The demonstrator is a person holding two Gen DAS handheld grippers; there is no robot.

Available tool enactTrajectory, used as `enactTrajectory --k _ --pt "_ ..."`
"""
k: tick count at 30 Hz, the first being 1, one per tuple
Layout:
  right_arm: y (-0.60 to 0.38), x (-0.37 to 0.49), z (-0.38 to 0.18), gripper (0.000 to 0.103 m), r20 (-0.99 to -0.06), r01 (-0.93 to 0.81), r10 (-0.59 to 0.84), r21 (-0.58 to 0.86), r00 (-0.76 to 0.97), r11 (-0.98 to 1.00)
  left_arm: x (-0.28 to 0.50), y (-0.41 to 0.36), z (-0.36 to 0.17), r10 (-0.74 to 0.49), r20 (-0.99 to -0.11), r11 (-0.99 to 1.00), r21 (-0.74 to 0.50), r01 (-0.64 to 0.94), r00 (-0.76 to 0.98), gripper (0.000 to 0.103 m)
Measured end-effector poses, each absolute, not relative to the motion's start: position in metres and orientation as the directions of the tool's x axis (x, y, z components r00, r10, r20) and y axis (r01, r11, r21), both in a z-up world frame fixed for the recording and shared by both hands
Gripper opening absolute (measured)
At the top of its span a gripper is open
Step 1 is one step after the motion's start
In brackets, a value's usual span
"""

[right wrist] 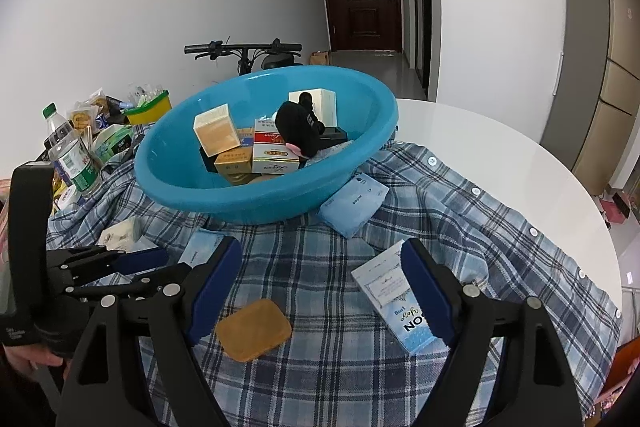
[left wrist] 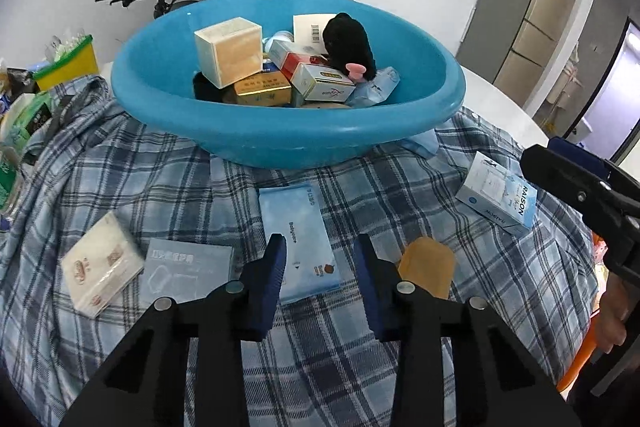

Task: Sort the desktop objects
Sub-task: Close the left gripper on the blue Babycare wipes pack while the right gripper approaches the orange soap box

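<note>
Round white table [right wrist: 500,155], draped with a plaid shirt [left wrist: 192,187]; door and bicycle behind.

Item 1: blue basin [left wrist: 280,131], far centre, already holding several boxes and a black plush toy [left wrist: 350,45].

Item 2: wipes pack [left wrist: 298,239], flat on the shirt, long axis running away toward the basin. It lies directly ahead of the left gripper [left wrist: 320,263], whose fingers stand apart and empty, straddling its near end.

Item 3: tan soap-like bar [right wrist: 254,329] and RAISON box [right wrist: 394,301], both ahead of the right gripper [right wrist: 324,283], fingers wide apart, empty.

Judgement: the left gripper is nearer the wipes pack; a short forward reach across its narrow width suits.

Also loose: tissue packet [left wrist: 100,269], grey carton [left wrist: 186,273].
</note>
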State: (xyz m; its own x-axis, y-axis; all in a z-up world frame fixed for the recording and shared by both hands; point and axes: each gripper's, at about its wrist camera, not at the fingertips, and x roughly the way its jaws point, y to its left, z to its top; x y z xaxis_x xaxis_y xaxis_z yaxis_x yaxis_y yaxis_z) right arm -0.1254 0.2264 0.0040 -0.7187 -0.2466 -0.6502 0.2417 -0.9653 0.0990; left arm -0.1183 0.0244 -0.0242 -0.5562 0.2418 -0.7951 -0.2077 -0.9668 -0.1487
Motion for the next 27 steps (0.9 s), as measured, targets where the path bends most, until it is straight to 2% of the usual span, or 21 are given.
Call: enactTrajectory --k 10,11,12,14,21,27 --pt "0.230 -0.140 -0.009 0.081 -0.665 0.229 -0.248 0.118 -0.704 -0.966 -0.142 0.015 -0.043 0.245 -0.826 -0.968 -0.176 -0.180 -0.508 0.037" --pt "0.230 -0.141 -0.010 0.081 -0.669 0.229 -0.248 0.117 -0.701 -0.966 -0.144 0.015 -0.044 0.242 -0.828 -0.969 -0.174 -0.178 -0.505 0.044" --pt "0.229 -0.142 -0.012 0.081 -0.672 0.232 -0.248 0.117 -0.698 -0.966 -0.146 0.015 -0.044 0.240 -0.831 -0.969 -0.173 -0.177 -0.503 0.056" --pt "0.228 -0.145 -0.014 0.081 -0.677 0.237 -0.250 0.114 -0.692 -0.965 -0.150 0.014 -0.045 0.235 -0.831 -0.970 -0.170 -0.171 -0.505 0.062" --pt "0.233 -0.152 -0.021 0.081 -0.688 0.226 -0.250 0.127 -0.681 -0.966 -0.156 0.023 -0.046 0.266 -0.829 -0.962 -0.191 -0.197 -0.492 0.062" --pt "0.238 -0.153 -0.024 0.081 -0.690 0.223 -0.251 0.133 -0.678 -0.966 -0.163 0.022 -0.057 0.216 -0.855 -0.975 -0.158 -0.159 -0.472 0.061"
